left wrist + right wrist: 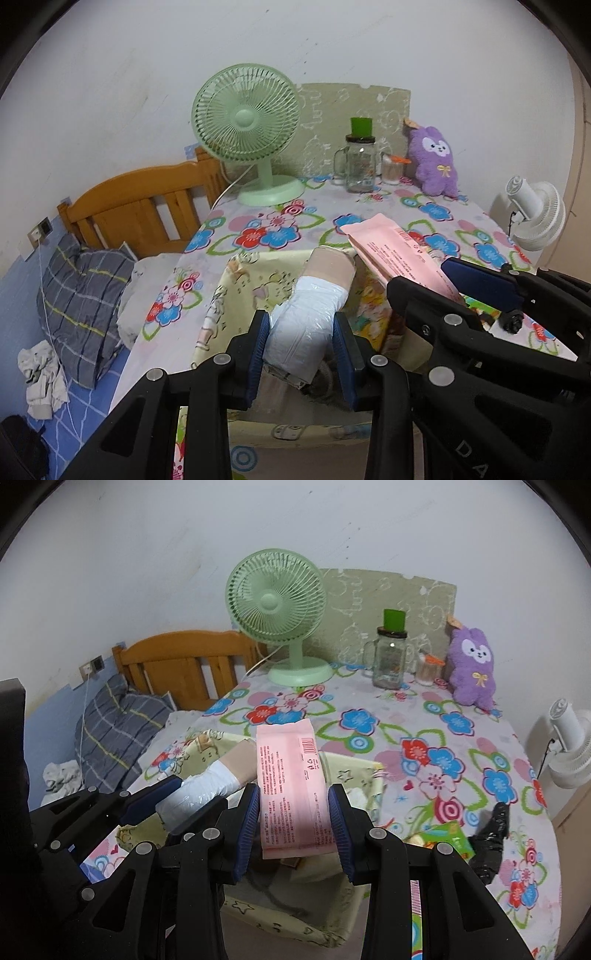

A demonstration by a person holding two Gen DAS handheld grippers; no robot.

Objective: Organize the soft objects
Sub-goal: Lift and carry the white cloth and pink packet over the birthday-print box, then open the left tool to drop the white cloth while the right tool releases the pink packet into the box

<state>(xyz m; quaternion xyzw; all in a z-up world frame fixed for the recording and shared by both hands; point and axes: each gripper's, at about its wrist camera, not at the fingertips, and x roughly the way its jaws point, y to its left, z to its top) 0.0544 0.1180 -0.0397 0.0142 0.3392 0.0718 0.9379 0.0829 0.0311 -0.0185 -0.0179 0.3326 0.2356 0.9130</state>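
My left gripper (301, 347) is shut on a soft roll wrapped in pale blue-white plastic with a beige end (314, 314), held over a cream fabric basket (236, 280). My right gripper (293, 823) is shut on a flat pink soft pack (290, 782), held over the same basket (354, 775). The right gripper (454, 291) and the pink pack (391, 247) also show in the left wrist view. The left gripper (170, 805) and its roll (207, 786) show at the left of the right wrist view. A purple plush rabbit (434, 162) stands at the table's far right.
A flowered tablecloth (424, 738) covers the table. A green fan (247, 129), a glass jar with a green lid (360, 162) and a small cup (391, 168) stand at the back. A white fan (535, 214) is off the right edge. A bed with a grey pillow (77, 299) lies left. A black object (491, 838) lies near the right.
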